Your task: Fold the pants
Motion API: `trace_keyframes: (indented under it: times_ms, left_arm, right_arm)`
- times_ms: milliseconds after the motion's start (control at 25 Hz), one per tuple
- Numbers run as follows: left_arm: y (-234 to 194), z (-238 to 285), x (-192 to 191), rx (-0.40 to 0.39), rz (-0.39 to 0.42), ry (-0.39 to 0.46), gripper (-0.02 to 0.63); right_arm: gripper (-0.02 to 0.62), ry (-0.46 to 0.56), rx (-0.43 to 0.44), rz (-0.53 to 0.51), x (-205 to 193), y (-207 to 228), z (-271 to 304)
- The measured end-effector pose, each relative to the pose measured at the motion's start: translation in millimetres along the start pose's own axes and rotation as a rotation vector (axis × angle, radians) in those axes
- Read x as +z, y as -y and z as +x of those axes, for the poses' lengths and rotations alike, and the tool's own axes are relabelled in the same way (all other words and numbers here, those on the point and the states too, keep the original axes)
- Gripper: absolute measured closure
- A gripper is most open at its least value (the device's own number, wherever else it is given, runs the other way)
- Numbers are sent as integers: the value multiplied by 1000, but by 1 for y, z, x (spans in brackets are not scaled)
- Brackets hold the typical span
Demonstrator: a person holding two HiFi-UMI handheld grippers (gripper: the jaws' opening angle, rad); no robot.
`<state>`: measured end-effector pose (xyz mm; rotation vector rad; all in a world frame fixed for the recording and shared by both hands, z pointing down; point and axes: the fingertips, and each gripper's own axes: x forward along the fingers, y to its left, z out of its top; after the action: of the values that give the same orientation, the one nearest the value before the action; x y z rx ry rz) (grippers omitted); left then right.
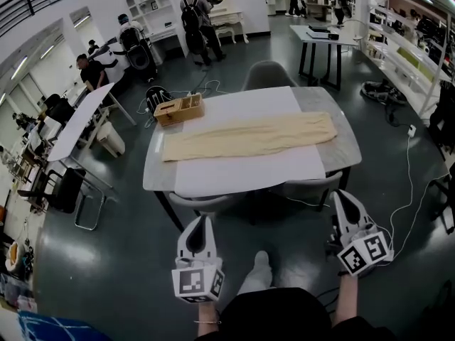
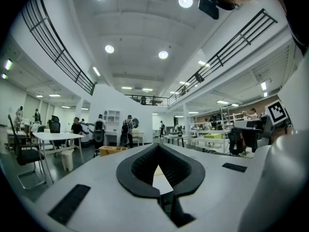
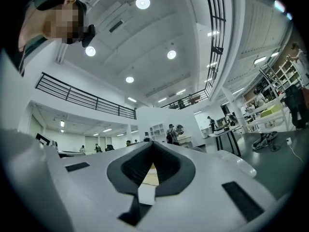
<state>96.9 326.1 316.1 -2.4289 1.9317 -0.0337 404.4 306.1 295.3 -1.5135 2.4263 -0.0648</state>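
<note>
The beige pants (image 1: 249, 137) lie flat and stretched out lengthwise across a white sheet (image 1: 242, 172) on the grey table (image 1: 344, 145). Both grippers hang in front of the table's near edge, well short of the pants and above the floor. My left gripper (image 1: 201, 222) is shut and holds nothing, and in the left gripper view its jaws (image 2: 157, 145) meet at the tips. My right gripper (image 1: 341, 196) is likewise shut and empty, its tips (image 3: 153, 143) meeting in the right gripper view. A sliver of beige cloth (image 3: 150, 173) shows through the jaw hollow.
A wooden box (image 1: 179, 109) stands on the table's far left corner. Grey chairs (image 1: 199, 203) are tucked under the near edge and one chair (image 1: 269, 74) stands behind. Other desks, shelves and people fill the room beyond. A white cable (image 1: 407, 190) trails on the floor at right.
</note>
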Motion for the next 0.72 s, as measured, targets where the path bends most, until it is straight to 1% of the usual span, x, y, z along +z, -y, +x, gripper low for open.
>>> trace_keyframes:
  times_ms: [200,360,600,720]
  left_arm:
    - [-8,43,-9,-8,-13,-12,598]
    - [-16,86,-17,-36,-25,-26,598]
    - [-43,148,-23,-51,-54,-43,598]
    - [-52,176,-25,-62,-67,-51,598]
  right_arm:
    - [581,-16,-15,-1,-11,20,31]
    - [581,-32,-35,-16,-19,38,65]
    - [581,-49,-61,-17,-29,58,126]
    - [581,-37,-69,2,-29,66,151]
